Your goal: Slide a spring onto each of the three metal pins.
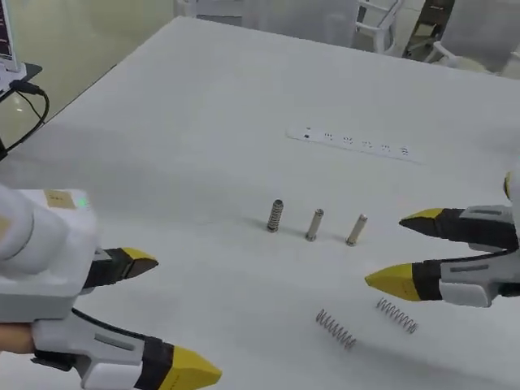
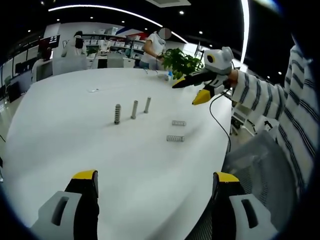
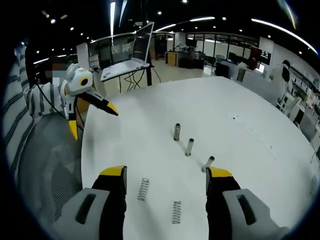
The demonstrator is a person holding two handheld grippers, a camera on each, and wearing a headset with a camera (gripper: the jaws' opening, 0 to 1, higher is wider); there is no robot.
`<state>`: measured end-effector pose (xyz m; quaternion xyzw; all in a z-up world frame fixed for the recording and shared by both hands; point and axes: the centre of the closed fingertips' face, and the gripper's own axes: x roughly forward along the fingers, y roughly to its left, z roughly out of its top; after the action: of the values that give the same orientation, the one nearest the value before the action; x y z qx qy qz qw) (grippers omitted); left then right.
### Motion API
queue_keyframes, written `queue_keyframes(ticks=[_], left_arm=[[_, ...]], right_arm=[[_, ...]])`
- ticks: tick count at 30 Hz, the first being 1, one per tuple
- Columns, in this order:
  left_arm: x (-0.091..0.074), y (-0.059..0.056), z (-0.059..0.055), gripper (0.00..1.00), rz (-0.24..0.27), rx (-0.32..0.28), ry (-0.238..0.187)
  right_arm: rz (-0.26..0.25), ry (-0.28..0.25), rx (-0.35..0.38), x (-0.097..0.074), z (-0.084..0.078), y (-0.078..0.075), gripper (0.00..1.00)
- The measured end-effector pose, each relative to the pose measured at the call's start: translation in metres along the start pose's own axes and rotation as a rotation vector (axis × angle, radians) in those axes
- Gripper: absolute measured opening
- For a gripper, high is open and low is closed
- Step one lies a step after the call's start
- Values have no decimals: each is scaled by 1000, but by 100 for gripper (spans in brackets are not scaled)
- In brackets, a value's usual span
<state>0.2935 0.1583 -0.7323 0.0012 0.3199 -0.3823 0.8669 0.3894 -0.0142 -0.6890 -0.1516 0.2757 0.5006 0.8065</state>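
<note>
While both grippers hang empty above the white table (image 1: pixel 203 122), two of the three pins are not yet fitted with a spring. In the head view the left gripper (image 1: pixel 175 318) sits at eight o'clock and the right gripper (image 1: pixel 392 250) at three o'clock. Each has its yellow-tipped jaws spread wide and holds nothing.

Several things could go wrong from here. The loose springs are thin and lie flat on a smooth surface, so a jaw closing on one may squash it, flick it away or set it rolling. A spring gripped crooked would probably catch on a pin's top instead of sliding down. The pins are slender and stand close together. Whether they are fixed to the table cannot be told, so a sideways nudge might topple one or disturb its neighbour.

Three pins stand in a short row near the centre.
- The sprung pin (image 1: pixel 275 216) is at the nine o'clock end.
- The middle pin (image 1: pixel 314 225) is bare.
- The right pin (image 1: pixel 357 230) is also bare.

Two springs lie at five o'clock, below the right gripper. The nearer spring (image 1: pixel 335 329) and the farther spring (image 1: pixel 396 315) are near each other but apart.

One power strip (image 1: pixel 353 144) lies beyond the pins at one o'clock.
</note>
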Motion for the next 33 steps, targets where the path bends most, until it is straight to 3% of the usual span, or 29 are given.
queue_keyframes(ticks=[4,10,14,15,22,33], left_arm=[[-1,1,1,91,-1,14,8],[-1,5,2,92,12,27,10],[-1,7,3,92,15,23,6],[-1,7,3,92,14,31,6],[-2,7,3,92,-1,30,11],[-1,10,9,92,-2,40,17]], right_arm=[[-18,-47,52,-6,-3,2,68],[-19,-76,97,-11,-13,13,77],[-59,-74,110,-15,-24,13,76],[-74,-78,144,-16,-30,12,75],[-123,-157,252,-24,-42,10,79],[-106,-180,309,-31,-57,26,92]])
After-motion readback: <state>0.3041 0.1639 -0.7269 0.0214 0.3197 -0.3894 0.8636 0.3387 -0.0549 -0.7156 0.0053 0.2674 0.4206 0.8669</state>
